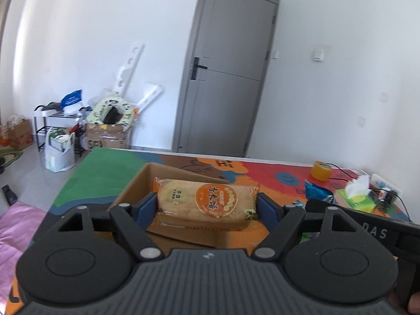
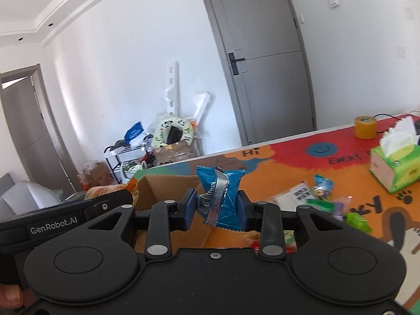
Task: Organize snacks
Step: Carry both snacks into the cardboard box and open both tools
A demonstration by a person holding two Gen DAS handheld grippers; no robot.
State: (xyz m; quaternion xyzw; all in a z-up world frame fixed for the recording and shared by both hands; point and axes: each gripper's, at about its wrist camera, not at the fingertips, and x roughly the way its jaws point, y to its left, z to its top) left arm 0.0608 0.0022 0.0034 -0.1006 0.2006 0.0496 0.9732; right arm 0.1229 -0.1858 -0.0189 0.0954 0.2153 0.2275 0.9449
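Observation:
My left gripper (image 1: 207,206) is shut on a tan rice-cracker packet (image 1: 207,199) with an orange round label, held crosswise above an open cardboard box (image 1: 136,186). My right gripper (image 2: 216,207) is shut on a blue snack packet (image 2: 223,194) with a silver seam, held upright beside the same box (image 2: 168,186), at its right rim. The cracker packet and the left gripper show at the left of the right wrist view (image 2: 105,191). Several loose snack packets (image 2: 320,194) lie on the table to the right.
The colourful mat-covered table (image 2: 288,162) carries a green tissue box (image 2: 393,165), a yellow tape roll (image 2: 365,127) and cables at the far right. Beyond the table stand a grey door (image 1: 225,78), cardboard boxes, bags and a black rack (image 1: 50,128). A pink cloth (image 1: 13,233) lies at left.

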